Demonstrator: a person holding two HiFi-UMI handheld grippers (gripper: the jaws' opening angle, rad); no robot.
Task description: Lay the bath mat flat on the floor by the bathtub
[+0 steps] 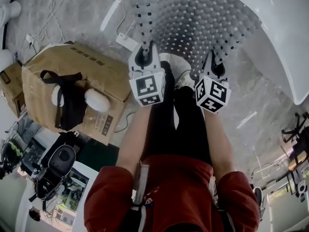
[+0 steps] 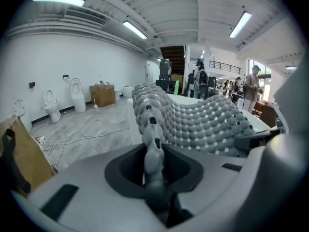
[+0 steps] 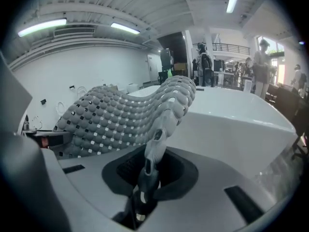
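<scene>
A grey bath mat (image 1: 193, 21) of rubber bumps with small holes hangs stretched between my two grippers, above the marbled floor. My left gripper (image 1: 145, 57) is shut on the mat's left near corner; in the left gripper view the mat (image 2: 193, 120) rises from the jaws and arches away. My right gripper (image 1: 212, 69) is shut on the right near corner, and in the right gripper view the mat (image 3: 125, 115) curves off to the left. The white bathtub (image 1: 285, 37) stands at the right, its rim (image 3: 241, 124) beside the mat.
A cardboard box (image 1: 72, 88) with a black strap and a white fluffy thing on top sits to the left. White cables (image 1: 53, 18) and a power strip (image 1: 126, 41) lie on the floor beyond. Toilets (image 2: 50, 105) stand along the far wall. My legs and shoes (image 1: 181, 79) are below the grippers.
</scene>
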